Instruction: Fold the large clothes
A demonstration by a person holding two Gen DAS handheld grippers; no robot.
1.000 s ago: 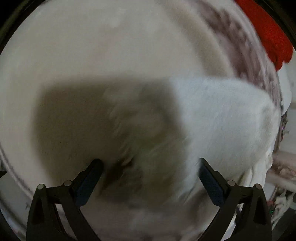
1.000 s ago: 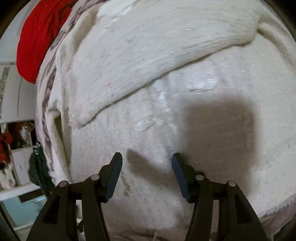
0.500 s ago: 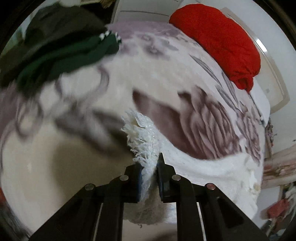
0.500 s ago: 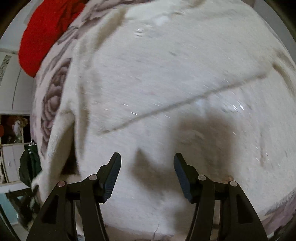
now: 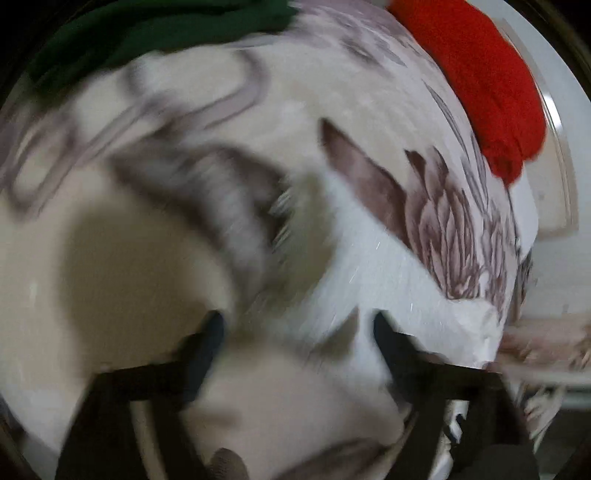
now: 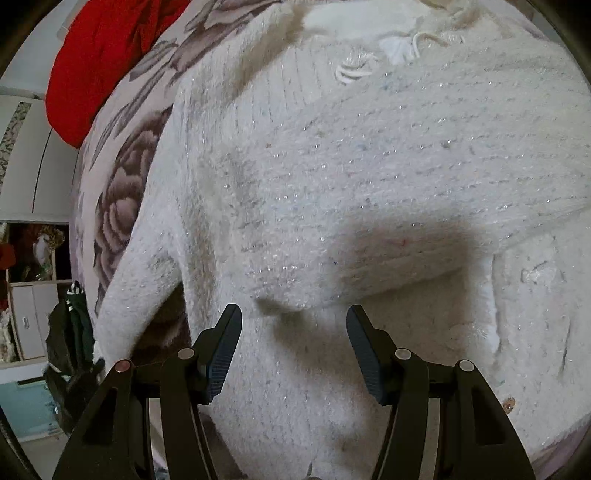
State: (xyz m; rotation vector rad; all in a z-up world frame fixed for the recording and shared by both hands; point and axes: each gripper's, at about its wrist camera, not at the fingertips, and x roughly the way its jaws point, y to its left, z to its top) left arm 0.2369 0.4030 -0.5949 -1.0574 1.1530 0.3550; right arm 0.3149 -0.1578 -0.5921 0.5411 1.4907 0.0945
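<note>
White fluffy sweater (image 6: 332, 192) lies spread on the floral bed (image 5: 436, 221), directly ahead of the right gripper (image 6: 294, 321), which hovers open and empty. Left gripper (image 5: 295, 328), also open, faces its blurred edge.

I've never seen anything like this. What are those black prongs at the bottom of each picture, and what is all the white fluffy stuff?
There is no robot here. A person holds a two-fingered tool in each hand, and a wide-angle camera on each tool looks forward along its fingers. The black prongs are those fingers. One picture comes from the left hand-held gripper, the other from the right hand-held gripper. Both are open and hold nothing. The fluffy stuff is a white knitted sweater with sparkly threads, spread on a flower-patterned bedspread for folding. A red garment and a dark green garment lie farther back. The left picture is blurred.
</note>
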